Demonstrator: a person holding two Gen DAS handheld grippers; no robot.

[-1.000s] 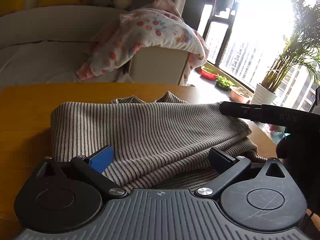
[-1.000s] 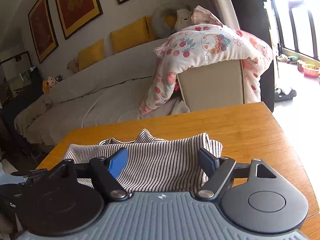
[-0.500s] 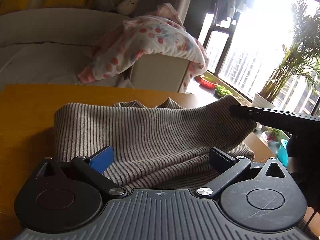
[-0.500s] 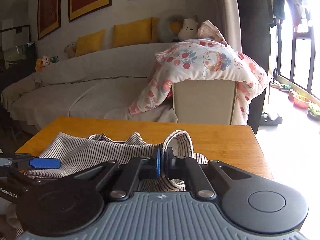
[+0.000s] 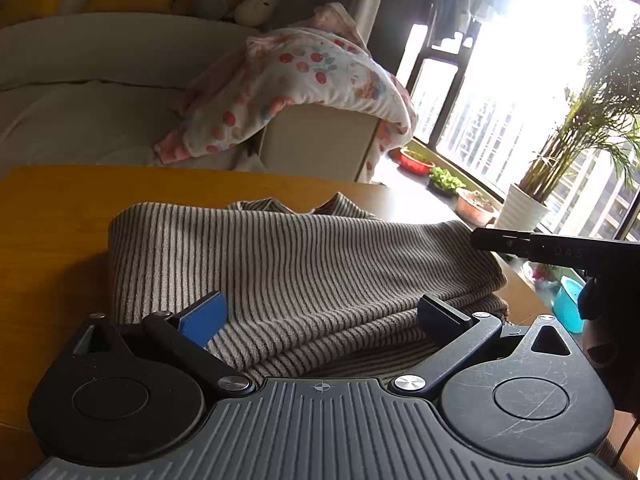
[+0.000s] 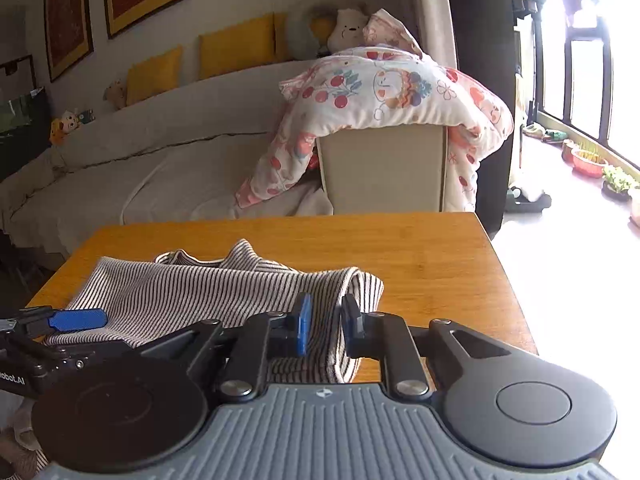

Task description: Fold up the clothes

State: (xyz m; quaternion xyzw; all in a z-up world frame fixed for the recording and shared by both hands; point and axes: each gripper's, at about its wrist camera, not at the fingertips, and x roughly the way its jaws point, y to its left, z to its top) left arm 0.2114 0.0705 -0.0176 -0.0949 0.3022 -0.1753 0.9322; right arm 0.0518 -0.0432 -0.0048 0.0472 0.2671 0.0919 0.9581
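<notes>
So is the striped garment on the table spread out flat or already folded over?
Folded over, at least partly. The striped garment lies on the wooden table in stacked layers along its near edge, with a rounded fold at one end.

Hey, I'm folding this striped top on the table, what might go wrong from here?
1. The right tool has just been opening its jaws with the striped top's folded edge between them; the fold may spring back open.
2. The left tool hovers wide open over the layers, holding nothing, so pulling one side could drag the stack askew on the table.
</notes>
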